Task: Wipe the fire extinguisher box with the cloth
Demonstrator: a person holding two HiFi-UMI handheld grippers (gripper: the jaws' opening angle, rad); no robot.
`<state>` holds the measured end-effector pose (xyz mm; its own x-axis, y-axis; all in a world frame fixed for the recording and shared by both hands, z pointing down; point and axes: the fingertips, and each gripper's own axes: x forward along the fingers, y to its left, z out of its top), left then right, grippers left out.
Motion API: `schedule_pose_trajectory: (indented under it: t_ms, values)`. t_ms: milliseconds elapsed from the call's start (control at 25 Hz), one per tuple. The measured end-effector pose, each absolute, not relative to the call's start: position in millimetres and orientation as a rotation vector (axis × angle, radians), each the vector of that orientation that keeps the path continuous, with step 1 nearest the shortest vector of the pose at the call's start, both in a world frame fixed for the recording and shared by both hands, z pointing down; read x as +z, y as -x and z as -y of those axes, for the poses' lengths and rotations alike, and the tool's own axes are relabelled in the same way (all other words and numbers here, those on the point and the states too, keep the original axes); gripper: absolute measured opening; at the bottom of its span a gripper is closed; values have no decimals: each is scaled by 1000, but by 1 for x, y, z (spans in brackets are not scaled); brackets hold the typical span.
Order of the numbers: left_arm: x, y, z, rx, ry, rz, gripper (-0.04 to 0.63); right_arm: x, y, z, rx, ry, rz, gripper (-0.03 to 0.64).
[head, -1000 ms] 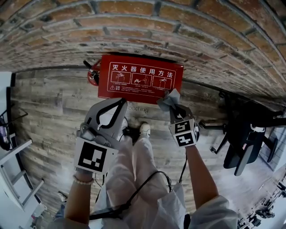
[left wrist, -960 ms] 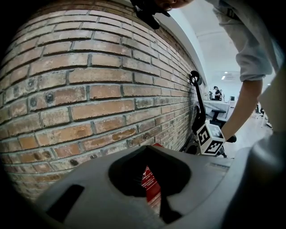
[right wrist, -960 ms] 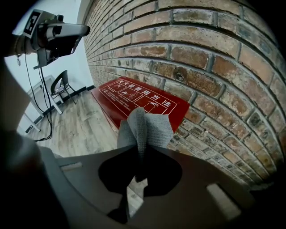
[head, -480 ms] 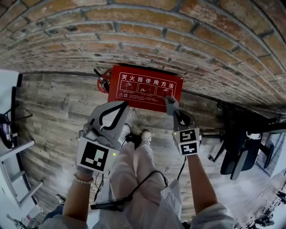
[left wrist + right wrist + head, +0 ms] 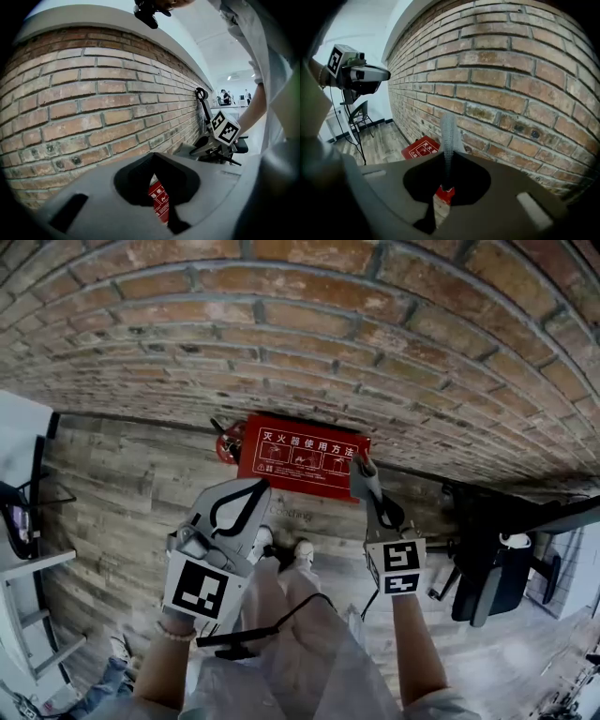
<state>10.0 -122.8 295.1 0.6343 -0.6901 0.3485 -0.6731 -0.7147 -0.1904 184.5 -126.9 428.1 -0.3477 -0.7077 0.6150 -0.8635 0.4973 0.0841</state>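
Head view, item by item: fire extinguisher box [image 5: 302, 456], red, white instruction panels on its upward face, set on the wood plank floor [image 5: 122, 493] hard against the foot of the brick wall [image 5: 309, 334]. An extinguisher head [image 5: 226, 441], red with a black handle, sticks out past the box's left end. My left gripper [image 5: 255, 487] hangs over the floor just short of the box's near edge, apart from it. My right gripper [image 5: 373, 499] is at the box's right end, with the grey cloth [image 5: 360, 470] overlapping that corner; I cannot tell from here whether cloth meets box. Also listed only in this view: my white shoes [image 5: 302, 547] between the two grippers, and a black office chair [image 5: 487, 568] off to the right.

Left gripper view: jaws drawn together, nothing between them; a strip of the red box shows through the slit below the tips. It alone shows my right gripper side-on against the wall, marker cube [image 5: 226, 131] outward.

Right gripper view: jaws clamped on the cloth, which stands up from them as a narrow ribbed fold in front of the bricks. The box lies down and left of it, with a bit more red showing under the tips. It alone shows my left gripper raised at far left, clear of the wall.
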Motion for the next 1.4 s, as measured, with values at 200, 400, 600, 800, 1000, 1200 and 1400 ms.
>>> schedule_pose_trajectory:
  t_ms: [200, 400, 600, 800, 1000, 1200, 1400]
  values:
    - [258, -6, 118, -583, 2772, -1159, -2, 376, -176, 123, 268, -1304, 2183, 20]
    - [223, -1, 116, -550, 2731, -1138, -2, 326, -167, 121, 173, -1335, 2222, 19]
    - [199, 5, 113, -522, 2701, -1122, -2, 283, -158, 120, 97, -1386, 2265, 18]
    - [183, 6, 112, -477, 2697, -1097, -2, 257, -153, 116, 87, -1415, 2273, 18]
    - [170, 8, 113, -432, 2687, -1087, -2, 238, -147, 115, 45, -1454, 2296, 18]
    - [161, 9, 117, -397, 2676, -1102, -2, 231, -146, 117, 34, -1466, 2295, 18]
    - [157, 9, 116, -410, 2668, -1094, -2, 227, -144, 119, 34, -1477, 2300, 18]
